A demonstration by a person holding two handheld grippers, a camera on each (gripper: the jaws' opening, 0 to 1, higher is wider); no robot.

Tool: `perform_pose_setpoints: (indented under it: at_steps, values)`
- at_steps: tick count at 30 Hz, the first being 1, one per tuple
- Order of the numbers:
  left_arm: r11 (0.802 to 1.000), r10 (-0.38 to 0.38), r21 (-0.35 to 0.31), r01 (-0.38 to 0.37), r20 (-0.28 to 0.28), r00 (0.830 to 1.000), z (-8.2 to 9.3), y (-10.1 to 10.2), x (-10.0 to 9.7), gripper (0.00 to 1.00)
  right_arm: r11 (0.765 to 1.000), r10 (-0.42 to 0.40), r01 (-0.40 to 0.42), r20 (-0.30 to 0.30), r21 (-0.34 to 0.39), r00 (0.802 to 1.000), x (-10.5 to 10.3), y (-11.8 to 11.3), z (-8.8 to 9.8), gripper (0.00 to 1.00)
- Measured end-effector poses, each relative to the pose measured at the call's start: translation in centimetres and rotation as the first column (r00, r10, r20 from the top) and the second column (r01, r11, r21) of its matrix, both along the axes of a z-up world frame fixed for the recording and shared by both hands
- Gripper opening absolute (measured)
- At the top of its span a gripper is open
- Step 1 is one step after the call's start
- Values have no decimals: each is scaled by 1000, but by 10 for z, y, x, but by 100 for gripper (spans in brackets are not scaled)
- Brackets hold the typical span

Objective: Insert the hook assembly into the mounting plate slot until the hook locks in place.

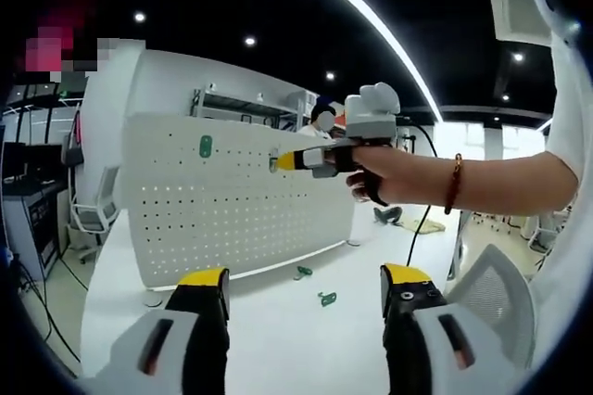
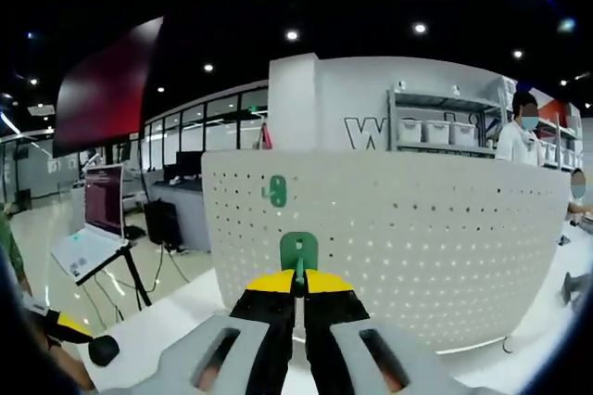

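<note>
Two views frame one white perforated mounting plate (image 1: 232, 196), upright on the white worktop (image 1: 278, 330). We see the right tool (image 2: 298, 276) clamped on a green hook assembly (image 2: 298, 253), its long axis upright, directly before the plate (contact cannot be told). The left tool (image 1: 304, 286) hangs with jaws apart, holding nothing, well back. Its view adds spare green hooks (image 1: 315, 286) lying on the worktop; both show a hook already mounted (image 2: 275, 192).

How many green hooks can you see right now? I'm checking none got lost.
4: one mounted on the pegboard at, one in the right gripper at, two on the table at and. Others may be hidden.
</note>
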State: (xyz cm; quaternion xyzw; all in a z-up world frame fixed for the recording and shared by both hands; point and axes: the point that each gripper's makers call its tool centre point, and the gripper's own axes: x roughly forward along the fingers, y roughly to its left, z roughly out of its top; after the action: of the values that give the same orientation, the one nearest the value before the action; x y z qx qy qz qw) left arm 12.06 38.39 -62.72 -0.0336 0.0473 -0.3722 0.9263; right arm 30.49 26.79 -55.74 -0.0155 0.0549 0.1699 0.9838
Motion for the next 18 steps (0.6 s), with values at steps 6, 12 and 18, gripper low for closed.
perform_pose_setpoints:
  at_steps: [6,12,18]
  values:
    - [1000,-4,13,3,11,1000,0,0,0,71,999,-25,26,-15,43,1000,11,2,3,1]
    - [1000,20,-2,-20,18,1000,1,6,0,76,997,-54,54,3,50,999,22,4,8,1]
    - [999,33,-2,-33,32,999,3,8,-2,79,995,-73,72,6,74,997,33,6,14,1]
